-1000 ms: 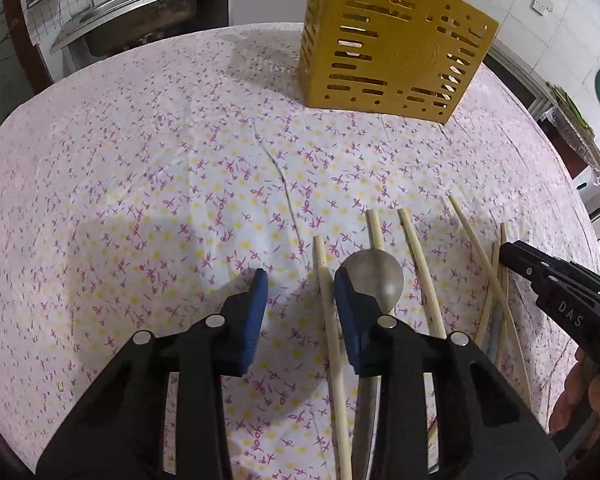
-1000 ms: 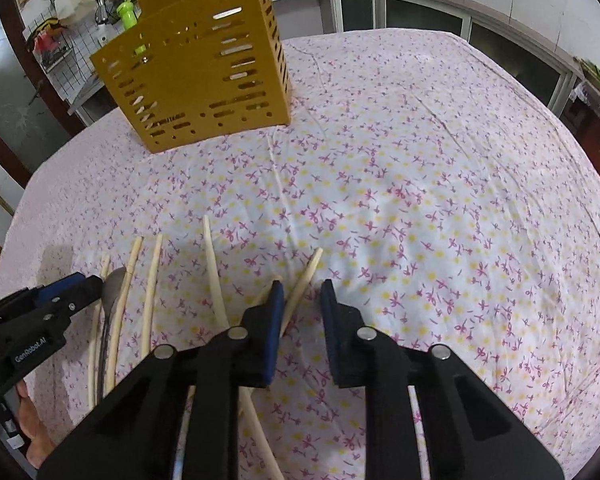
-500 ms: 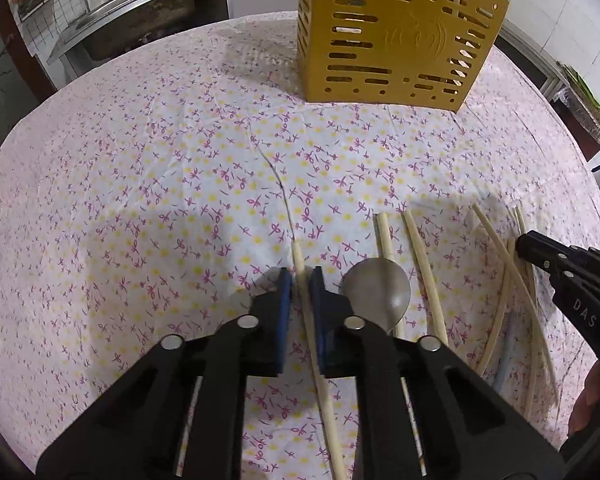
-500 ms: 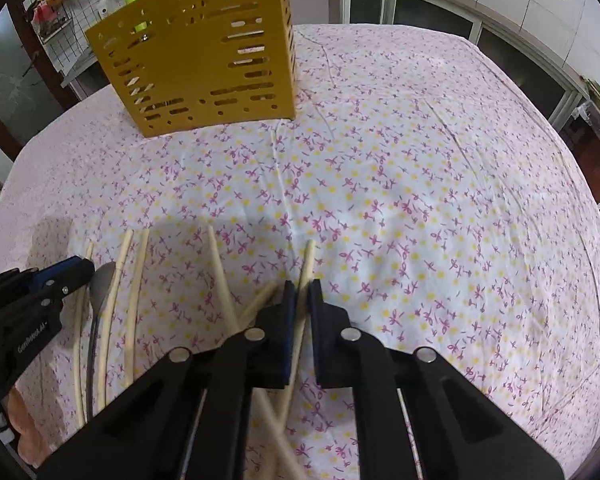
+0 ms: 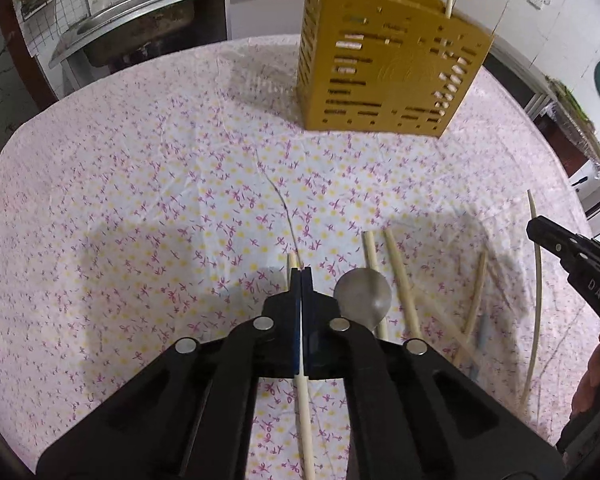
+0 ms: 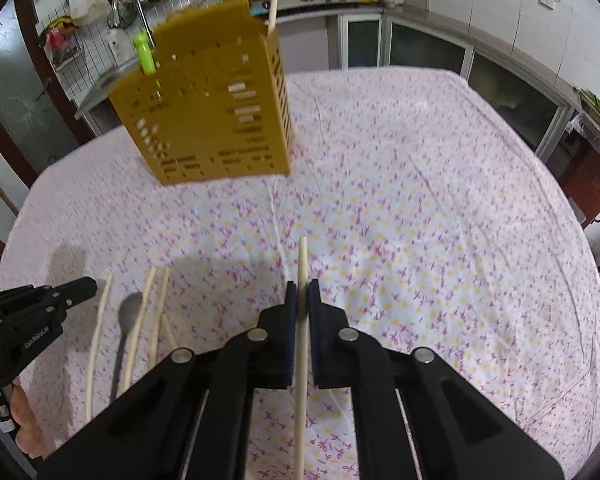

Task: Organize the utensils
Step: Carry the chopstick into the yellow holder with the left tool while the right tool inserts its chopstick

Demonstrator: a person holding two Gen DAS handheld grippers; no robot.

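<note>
Left hand-held gripper [image 5: 301,276]: jaws fully closed on a pale wooden chopstick [image 5: 305,412], its far tip just past the pads. Right hand-held gripper [image 6: 302,292]: jaws closed on a second pale wooden chopstick [image 6: 301,344], gripped further from its tip. Remaining loose chopsticks [image 5: 402,280] and a grey metal spoon [image 5: 363,295] lie near on the bench's floral cloth [image 5: 160,200]. The slotted yellow plastic holder [image 5: 384,64] stands far. Assessment: sticks are light, stiff and smooth, liable to pivot; a hold nearer mid-length would steady them.
</note>
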